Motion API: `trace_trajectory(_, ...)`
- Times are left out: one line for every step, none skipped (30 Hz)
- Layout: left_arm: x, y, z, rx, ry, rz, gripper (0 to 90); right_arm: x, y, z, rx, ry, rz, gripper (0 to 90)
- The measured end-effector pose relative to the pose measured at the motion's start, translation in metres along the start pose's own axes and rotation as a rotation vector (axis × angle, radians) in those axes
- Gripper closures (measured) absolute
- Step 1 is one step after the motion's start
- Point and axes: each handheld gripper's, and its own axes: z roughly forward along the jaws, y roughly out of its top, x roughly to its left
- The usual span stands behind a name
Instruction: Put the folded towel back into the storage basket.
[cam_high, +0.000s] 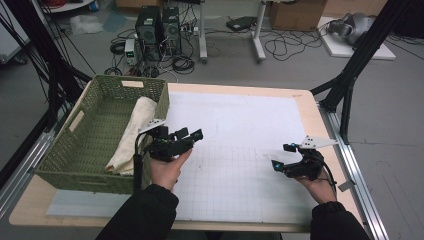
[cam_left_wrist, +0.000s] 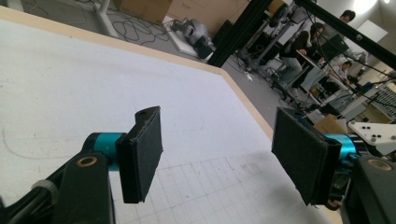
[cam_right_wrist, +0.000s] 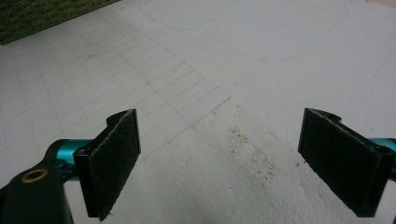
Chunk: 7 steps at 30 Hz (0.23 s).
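A green woven basket (cam_high: 65, 165) stands on the left of the table with a cream cloth (cam_high: 134, 131) draped over its right wall. My left gripper (cam_high: 191, 133) hovers just right of the basket, open, with nothing between its pads (cam_left_wrist: 142, 151). Over the right side of the white gridded mat (cam_high: 235, 150), my right gripper (cam_high: 283, 156) is held open and points left. In the right gripper view its black pads (cam_right_wrist: 114, 161) stand wide apart above bare mat, and the basket's edge (cam_right_wrist: 42, 16) shows at the top left.
The wooden table edge (cam_high: 312, 107) frames the mat. Black frame posts (cam_high: 350, 75) rise off the right corner. Computers and cables (cam_high: 160, 35) lie on the floor beyond the table. People sit at desks (cam_left_wrist: 322, 46) far off in the left gripper view.
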Motion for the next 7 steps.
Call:
trace_trajectory(-0.0008, -0.0009, -0.0002, -0.001, 0.003, 0.002, 33.6, -0.0001, 0.0001, 0.0002, -0.002, 0.001, -0.005, 12.2)
trace_trajectory(-0.0013, -0.0018, -0.0001, 0.003, 0.001, 0.010, 33.6, 0.0000, 0.0002, 0.0001, -0.002, 0.001, -0.005, 12.2)
trace_trajectory(-0.0016, -0.0027, -0.0004, 0.008, 0.001, 0.015, 33.5, 0.0002, 0.0003, 0.0000, -0.003, 0.000, -0.004, 12.2)
trace_trajectory(-0.0021, -0.0042, -0.0007, 0.008, 0.001, 0.017, 33.5, 0.0002, 0.0004, -0.0003, -0.003, -0.002, -0.005, 12.1)
trace_trajectory(-0.0028, -0.0060, -0.0004, 0.011, 0.001, 0.020, 33.5, 0.0005, 0.0005, -0.0009, -0.003, 0.000, -0.004, 12.2)
trace_trajectory(-0.0031, -0.0078, 0.0000, 0.019, -0.002, 0.021, 33.5, 0.0007, 0.0005, -0.0013, -0.005, 0.000, -0.005, 12.1)
trace_trajectory(-0.0038, -0.0097, 0.0000, 0.020, -0.003, 0.021, 33.5, 0.0009, 0.0006, -0.0017, -0.007, -0.001, -0.006, 12.2)
